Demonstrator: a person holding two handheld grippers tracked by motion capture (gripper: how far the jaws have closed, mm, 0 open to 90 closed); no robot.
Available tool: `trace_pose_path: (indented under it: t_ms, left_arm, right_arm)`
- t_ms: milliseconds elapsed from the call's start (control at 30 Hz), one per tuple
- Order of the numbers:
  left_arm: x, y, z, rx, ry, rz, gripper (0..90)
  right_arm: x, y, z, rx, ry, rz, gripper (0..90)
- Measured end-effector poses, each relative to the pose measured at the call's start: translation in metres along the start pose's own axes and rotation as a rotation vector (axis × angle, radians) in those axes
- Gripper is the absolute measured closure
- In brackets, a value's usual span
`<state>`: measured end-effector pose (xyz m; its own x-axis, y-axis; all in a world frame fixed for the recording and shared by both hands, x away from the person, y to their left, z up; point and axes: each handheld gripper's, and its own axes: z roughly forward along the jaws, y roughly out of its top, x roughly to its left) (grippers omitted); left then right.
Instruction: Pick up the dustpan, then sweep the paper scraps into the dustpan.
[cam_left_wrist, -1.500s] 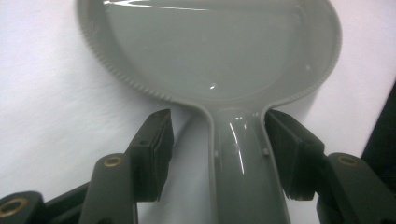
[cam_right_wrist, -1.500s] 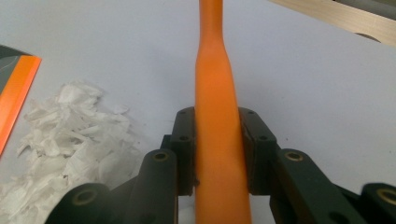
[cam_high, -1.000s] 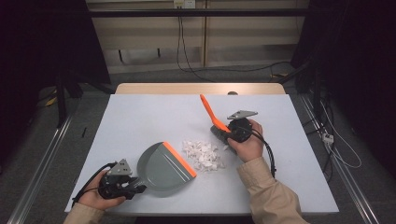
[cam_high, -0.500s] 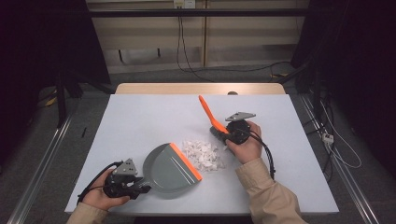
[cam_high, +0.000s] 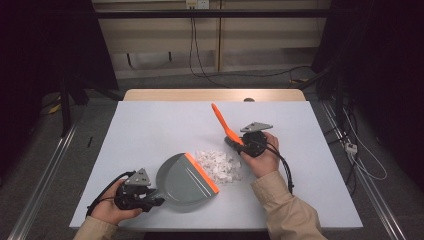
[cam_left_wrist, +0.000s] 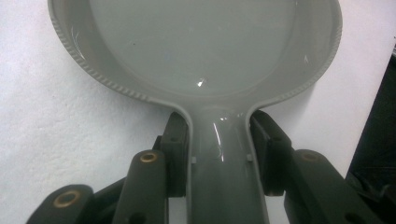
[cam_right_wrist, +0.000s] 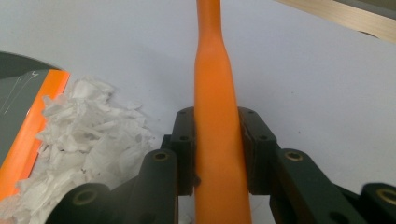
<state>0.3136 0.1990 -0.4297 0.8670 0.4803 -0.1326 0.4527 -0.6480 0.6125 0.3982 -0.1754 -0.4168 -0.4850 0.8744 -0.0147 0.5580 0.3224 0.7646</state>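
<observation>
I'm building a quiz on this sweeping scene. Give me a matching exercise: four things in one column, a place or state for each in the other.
1 dustpan
2 brush handle
3 paper scraps
4 table

A heaped at the dustpan's orange lip
B clamped in the right gripper
C gripped by its handle in the left gripper
D pale surface under everything

Pairs: 1-C, 2-B, 3-A, 4-D

The left gripper (cam_high: 152, 199) lies low near the table's front edge, jaws clamped on the dustpan handle (cam_left_wrist: 224, 163), the hand (cam_high: 112, 210) behind it. The right gripper (cam_high: 235, 145) sits farther back, jaws pinching the brush handle (cam_right_wrist: 215, 140), its hand (cam_high: 262, 157) wrapped around it, sleeve trailing back.
</observation>
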Motion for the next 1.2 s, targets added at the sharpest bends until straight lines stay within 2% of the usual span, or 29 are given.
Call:
trace_pose_path:
  t_ms: [33, 200, 400, 567, 633, 733, 867, 1200]
  left_arm:
    - [0.000, 0.000, 0.001, 0.000, -0.001, 0.007, 62.6]
    - [0.000, 0.002, 0.001, -0.003, -0.007, -0.012, 62.5]
    - [0.001, 0.002, 0.002, 0.003, -0.009, -0.011, 62.5]
    - [-0.001, 0.004, 0.005, -0.001, -0.019, -0.025, 62.4]
    - [-0.001, 0.005, 0.006, 0.003, -0.021, -0.024, 62.4]
    - [-0.002, 0.007, 0.008, 0.001, -0.022, -0.035, 62.4]
    - [-0.002, 0.011, 0.011, 0.009, -0.027, -0.028, 62.3]
    - [-0.003, 0.020, 0.019, 0.011, -0.035, -0.035, 62.3]
  right_arm:
    - [0.001, 0.000, 0.000, -0.002, -0.003, 0.001, 71.3]
    - [0.005, -0.001, 0.000, -0.007, -0.007, -0.013, 71.3]
    - [0.011, -0.003, -0.002, -0.013, -0.002, -0.004, 71.0]
    - [0.019, -0.005, -0.002, -0.011, -0.011, -0.026, 70.8]
    - [0.021, -0.005, -0.002, -0.011, 0.003, -0.018, 70.6]
    - [0.024, -0.005, -0.002, -0.014, 0.001, -0.019, 70.6]
    - [0.030, -0.005, -0.002, -0.013, -0.001, -0.019, 70.5]
    - [0.042, -0.005, 0.000, -0.024, 0.000, -0.041, 70.4]
